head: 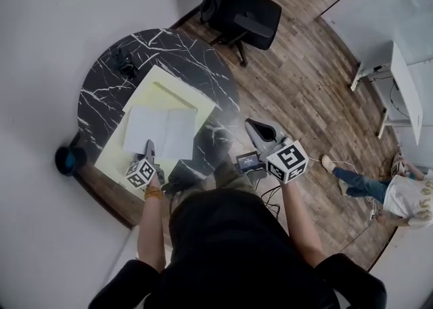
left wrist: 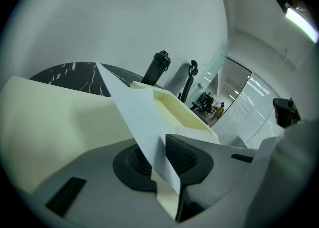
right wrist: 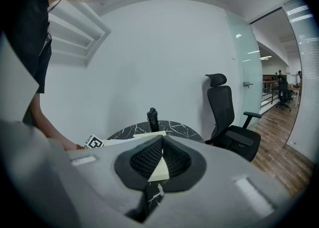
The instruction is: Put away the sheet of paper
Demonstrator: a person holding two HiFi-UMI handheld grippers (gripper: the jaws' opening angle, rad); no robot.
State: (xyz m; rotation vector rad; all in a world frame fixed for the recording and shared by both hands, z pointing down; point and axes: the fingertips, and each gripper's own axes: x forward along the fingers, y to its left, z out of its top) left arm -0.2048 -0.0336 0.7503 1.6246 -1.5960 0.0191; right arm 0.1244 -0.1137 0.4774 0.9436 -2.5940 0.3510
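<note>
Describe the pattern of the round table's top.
Table top: black with white veins; best in head view.

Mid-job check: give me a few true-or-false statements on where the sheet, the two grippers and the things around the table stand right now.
1. The white sheet stands between the fingers of the left gripper. True.
2. The right gripper grips a corner of the sheet. False: it holds nothing, its fingertips are together, and it is well clear of the sheet.
3. A black bottle stands on the marble table. True.
4. Someone sits in the office chair. False: its seat is empty.
5. The sheet lies over the yellow folder. True.
</note>
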